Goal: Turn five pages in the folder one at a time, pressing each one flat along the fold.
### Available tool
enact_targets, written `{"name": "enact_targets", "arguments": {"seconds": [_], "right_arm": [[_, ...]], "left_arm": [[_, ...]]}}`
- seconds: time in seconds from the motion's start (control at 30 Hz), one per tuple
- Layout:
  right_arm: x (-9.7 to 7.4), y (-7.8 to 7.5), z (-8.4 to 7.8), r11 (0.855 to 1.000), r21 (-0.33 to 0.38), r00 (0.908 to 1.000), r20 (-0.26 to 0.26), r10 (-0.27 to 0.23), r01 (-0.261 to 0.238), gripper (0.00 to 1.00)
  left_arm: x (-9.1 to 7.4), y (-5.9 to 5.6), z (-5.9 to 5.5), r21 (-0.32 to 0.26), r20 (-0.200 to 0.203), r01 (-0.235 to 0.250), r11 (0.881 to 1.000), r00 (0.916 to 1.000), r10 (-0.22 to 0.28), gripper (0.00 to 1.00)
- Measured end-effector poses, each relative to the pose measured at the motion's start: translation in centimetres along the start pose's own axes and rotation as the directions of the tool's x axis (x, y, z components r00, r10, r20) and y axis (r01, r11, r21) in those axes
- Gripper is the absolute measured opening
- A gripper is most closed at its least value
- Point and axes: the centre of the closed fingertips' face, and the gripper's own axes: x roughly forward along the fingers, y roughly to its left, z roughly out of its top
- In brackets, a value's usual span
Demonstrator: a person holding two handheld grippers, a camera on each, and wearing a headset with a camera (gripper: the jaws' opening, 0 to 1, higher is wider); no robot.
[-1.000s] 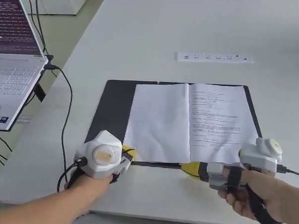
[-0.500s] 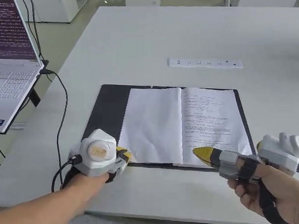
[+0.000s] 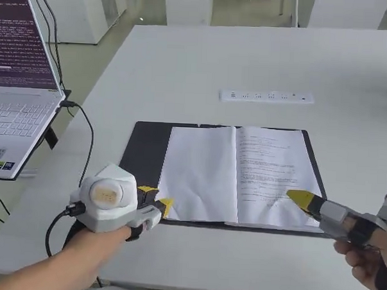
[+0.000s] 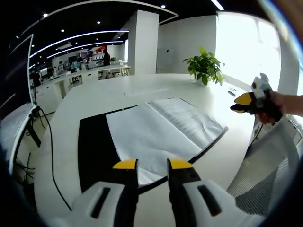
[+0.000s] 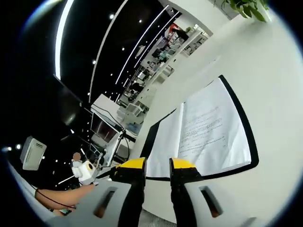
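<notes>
Black folder (image 3: pixel 145 149) lies open on the table (image 3: pixel 184 67), white pages (image 3: pixel 202 171) up. Left gripper (image 3: pixel 156 198), jaws narrowly apart and empty, sits at its 7 o'clock corner; right gripper (image 3: pixel 300 199), likewise narrow and empty, hovers at 5 o'clock.

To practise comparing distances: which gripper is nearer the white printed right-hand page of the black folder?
Right. The right gripper is at the white printed page, lower right corner; the left gripper is at the blank white page, lower left corner.
</notes>
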Motion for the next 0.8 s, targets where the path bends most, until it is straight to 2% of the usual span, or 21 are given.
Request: {"name": "enact_targets", "arguments": {"seconds": [0.03,0.1,0.2,0.27,0.3,0.4,0.5,0.53,0.6,0.67,0.73,0.8], "right_arm": [[-0.3,0.0,0.2,1.0,-0.018,0.9999,0.01,-0.01,0.01,0.21],[-1.3,0.1,0.4,1.0,-0.009,0.9994,0.022,-0.025,0.025,0.24],[-2.5,-0.5,1.3,0.997,-0.037,0.995,0.077,-0.063,0.066,0.25],[-3.4,-1.1,2.0,0.991,-0.07,0.9875,0.118,-0.104,0.113,0.26],[-4.0,-1.6,2.3,0.984,-0.106,0.9824,0.133,-0.132,0.146,0.27],[-5.1,-2.2,3.0,0.968,-0.155,0.971,0.164,-0.174,0.2,0.29],[-6.1,-2.7,3.5,0.952,-0.185,0.9574,0.2,-0.208,0.246,0.29],[-6.5,-3.0,3.6,0.941,-0.203,0.9503,0.211,-0.229,0.272,0.29],[-6.9,-3.3,3.5,0.932,-0.214,0.9435,0.224,-0.244,0.292,0.29],[-7.0,-3.6,3.2,0.923,-0.234,0.9416,0.22,-0.254,0.304,0.29],[-7.0,-3.9,2.8,0.924,-0.23,0.9422,0.212,-0.26,0.306,0.29],[-7.1,-4.4,2.5,0.913,-0.248,0.9396,0.2,-0.278,0.323,0.29]], "left_arm": [[-0.3,0.0,0.2,0.0,0.0,0.0,1.0,1.0,0.0,0.25],[-0.9,-0.2,0.7,-0.012,0.011,0.001,1.0,0.9999,0.0,0.29],[-1.8,-0.4,1.3,-0.027,0.022,0.005,1.0,0.9997,-0.004,0.34],[-2.4,-0.7,1.7,-0.016,0.037,0.009,1.0,0.9993,-0.008,0.36],[-2.7,-0.8,1.9,-0.014,0.039,0.007,1.0,0.9992,-0.007,0.36],[-3.7,-1.1,2.4,-0.003,0.052,0.009,1.0,0.9986,-0.009,0.39],[-4.6,-1.1,2.9,-0.029,0.071,0.001,1.0,0.9975,0.001,0.42],[-4.9,-1.2,3.0,-0.037,0.074,-0.001,0.999,0.9972,0.003,0.42],[-5.3,-1.2,3.0,-0.039,0.076,-0.006,0.999,0.9971,0.009,0.44],[-5.4,-1.1,2.9,-0.04,0.075,-0.012,0.999,0.9971,0.015,0.45],[-5.8,-1.2,3.0,-0.046,0.083,-0.01,0.999,0.9965,0.014,0.46],[-6.0,-1.3,3.0,-0.044,0.085,-0.011,0.999,0.9963,0.015,0.46]]}}
